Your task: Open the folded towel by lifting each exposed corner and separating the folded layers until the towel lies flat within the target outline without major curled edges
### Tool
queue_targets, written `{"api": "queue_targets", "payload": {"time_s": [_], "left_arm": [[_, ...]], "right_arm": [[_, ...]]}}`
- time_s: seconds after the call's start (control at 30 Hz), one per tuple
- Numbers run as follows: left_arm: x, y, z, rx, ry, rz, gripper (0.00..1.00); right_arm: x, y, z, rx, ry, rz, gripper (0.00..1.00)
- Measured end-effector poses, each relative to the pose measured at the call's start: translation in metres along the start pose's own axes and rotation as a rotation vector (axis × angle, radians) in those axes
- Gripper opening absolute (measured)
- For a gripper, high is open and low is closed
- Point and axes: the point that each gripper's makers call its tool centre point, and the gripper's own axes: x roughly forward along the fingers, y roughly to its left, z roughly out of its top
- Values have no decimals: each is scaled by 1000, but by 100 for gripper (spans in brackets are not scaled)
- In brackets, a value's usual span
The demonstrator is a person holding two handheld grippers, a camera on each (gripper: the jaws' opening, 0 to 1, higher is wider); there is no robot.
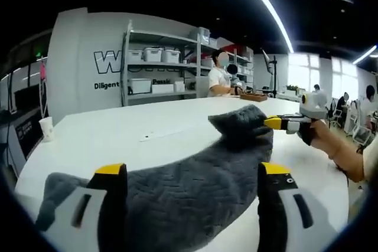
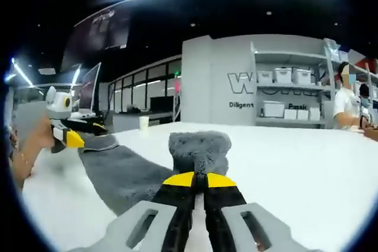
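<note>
A dark grey towel (image 1: 195, 196) lies in a long band across the white table (image 1: 118, 140). My left gripper (image 1: 192, 170) is open, its two yellow-tipped jaws wide apart with the towel's near end lying between them. At the far end, my right gripper (image 1: 282, 123), held by a hand, is shut on a raised corner of the towel. In the right gripper view my right gripper (image 2: 199, 180) has its jaws together on that folded-up corner of the towel (image 2: 198, 149), and the rest of the towel runs left to my left gripper (image 2: 80, 134).
A paper cup (image 1: 46, 128) stands near the table's left edge, also seen as the paper cup (image 2: 143, 123). Metal shelves with white bins (image 1: 159, 69) and a standing person (image 1: 218, 78) are beyond the table. Bare table (image 2: 295, 163) spreads to the right.
</note>
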Motion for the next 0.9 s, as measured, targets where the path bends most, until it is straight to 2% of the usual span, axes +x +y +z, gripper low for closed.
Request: {"api": "queue_targets", "payload": {"time_s": [0.13, 0.23, 0.37, 0.5, 0.6, 0.73, 0.83, 0.9], "left_arm": [[0, -3, 1, -2, -5, -10, 90], [0, -3, 1, -3, -6, -11, 89], [1, -3, 0, -4, -2, -13, 89], [1, -3, 0, -5, 0, -12, 89], [0, -2, 0, -5, 1, -8, 89], [1, -1, 0, -5, 4, -7, 89], [1, -1, -1, -6, 9, -6, 89], [1, -2, -1, -5, 9, -6, 89]], "right_arm": [[-15, -12, -8, -8, 5, -81, 0], [-20, -23, -30, -46, 111, -138, 0], [-23, -35, -55, 1, 213, -178, 0], [-30, -45, -57, 6, 228, -224, 1], [-38, -57, -56, -57, 259, -298, 1], [-43, -63, -61, -70, 293, -333, 2], [-50, -71, -72, -36, 344, -364, 7], [-55, -76, -76, -18, 365, -392, 14]]}}
